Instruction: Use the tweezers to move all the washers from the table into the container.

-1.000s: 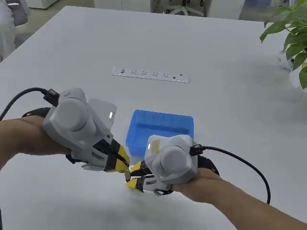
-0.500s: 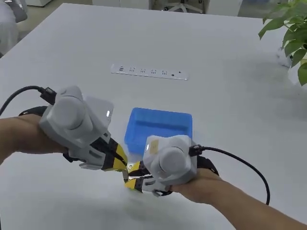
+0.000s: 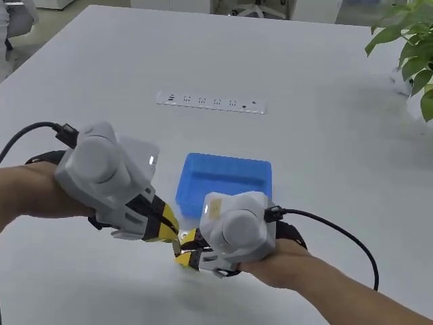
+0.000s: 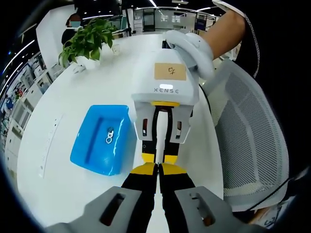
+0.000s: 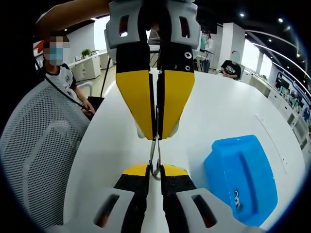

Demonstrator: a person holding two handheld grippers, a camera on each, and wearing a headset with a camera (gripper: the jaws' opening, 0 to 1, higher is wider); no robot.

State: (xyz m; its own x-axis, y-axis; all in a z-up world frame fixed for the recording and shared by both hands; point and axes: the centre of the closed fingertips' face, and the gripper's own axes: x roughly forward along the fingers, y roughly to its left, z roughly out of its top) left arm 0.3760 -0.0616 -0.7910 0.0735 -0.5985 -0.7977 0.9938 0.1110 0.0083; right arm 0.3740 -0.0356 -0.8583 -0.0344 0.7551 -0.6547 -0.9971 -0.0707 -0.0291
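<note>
White workbench [image 3: 325, 81] below, blue container [image 3: 226, 177] just on the far side of the grippers, washers [image 4: 109, 136] lying inside it. Nose to nose, left gripper [image 4: 158, 171] and right gripper [image 5: 154, 174], each clamped on the thin tweezers [image 5: 154, 154] between them. Probably a handover: keep one grip firm, ease the other off slowly, avoid twisting the legs.

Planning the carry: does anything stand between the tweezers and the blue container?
Nothing visible does: bare table separates the tweezers, pinched by the left gripper and right gripper, from the blue container.
</note>
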